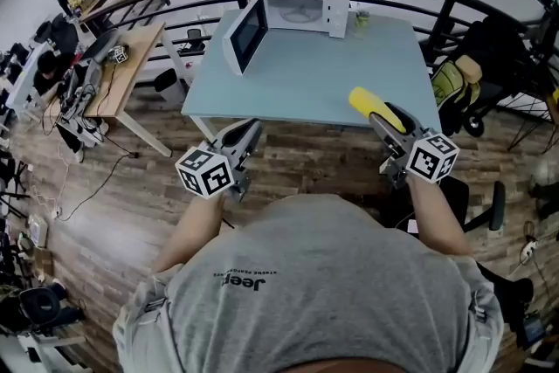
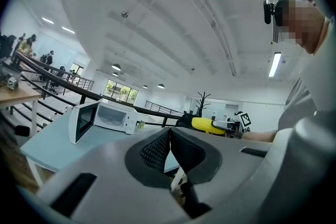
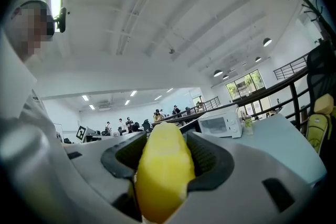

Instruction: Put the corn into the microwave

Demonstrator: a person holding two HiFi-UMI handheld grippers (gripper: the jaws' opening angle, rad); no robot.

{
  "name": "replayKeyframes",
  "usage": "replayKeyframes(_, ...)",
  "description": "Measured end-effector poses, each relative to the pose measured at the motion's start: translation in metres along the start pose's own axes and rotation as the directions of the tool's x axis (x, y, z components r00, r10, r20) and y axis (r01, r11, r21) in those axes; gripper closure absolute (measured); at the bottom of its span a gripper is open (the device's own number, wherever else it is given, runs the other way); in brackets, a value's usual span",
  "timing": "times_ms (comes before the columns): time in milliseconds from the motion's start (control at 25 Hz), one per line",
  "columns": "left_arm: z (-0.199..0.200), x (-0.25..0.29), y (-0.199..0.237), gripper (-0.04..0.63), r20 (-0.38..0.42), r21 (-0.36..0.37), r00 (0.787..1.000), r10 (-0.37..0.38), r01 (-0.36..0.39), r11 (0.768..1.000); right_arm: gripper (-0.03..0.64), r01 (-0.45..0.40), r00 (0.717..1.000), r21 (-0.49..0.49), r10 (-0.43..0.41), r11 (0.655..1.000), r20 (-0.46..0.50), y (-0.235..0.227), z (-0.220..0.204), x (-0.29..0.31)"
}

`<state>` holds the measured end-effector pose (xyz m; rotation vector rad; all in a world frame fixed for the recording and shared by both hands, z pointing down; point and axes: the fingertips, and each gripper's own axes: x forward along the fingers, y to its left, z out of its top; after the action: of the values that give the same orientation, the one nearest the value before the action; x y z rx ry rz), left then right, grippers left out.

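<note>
- Two tongs are showing in front of me, both reaching toward the near edge of the surface (image 1: 306, 87).
- My right tongs (image 1: 382, 120) are clamping the corn (image 1: 367, 103). The yellow cob is sticking out past the jaw tips, over the near right part of the surface.
- My left tongs (image 1: 247, 134) are sitting pressed together, nothing between them.
- At the far edge of the surface the microwave (image 1: 306, 6) is standing with its door (image 1: 247, 32) swung open to the left. The corn is hanging well apart from it.
</note>
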<state>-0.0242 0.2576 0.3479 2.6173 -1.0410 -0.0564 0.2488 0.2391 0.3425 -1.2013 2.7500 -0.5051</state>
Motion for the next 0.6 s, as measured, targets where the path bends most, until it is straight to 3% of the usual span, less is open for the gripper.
replayKeyframes(360, -0.015, 0.031, -0.030, 0.574, -0.023, -0.008, 1.000, -0.004, 0.004, 1.000, 0.368, -0.038, 0.999, -0.006, 0.038, 0.999, -0.012, -0.022, 0.002, -0.017)
replayKeyframes(600, -0.016, 0.030, -0.001, 0.574, -0.019, -0.021, 1.000, -0.001, 0.001, 1.000, 0.370, -0.034, 0.999, 0.009, 0.034, 0.999, -0.021, -0.030, -0.008, 0.012)
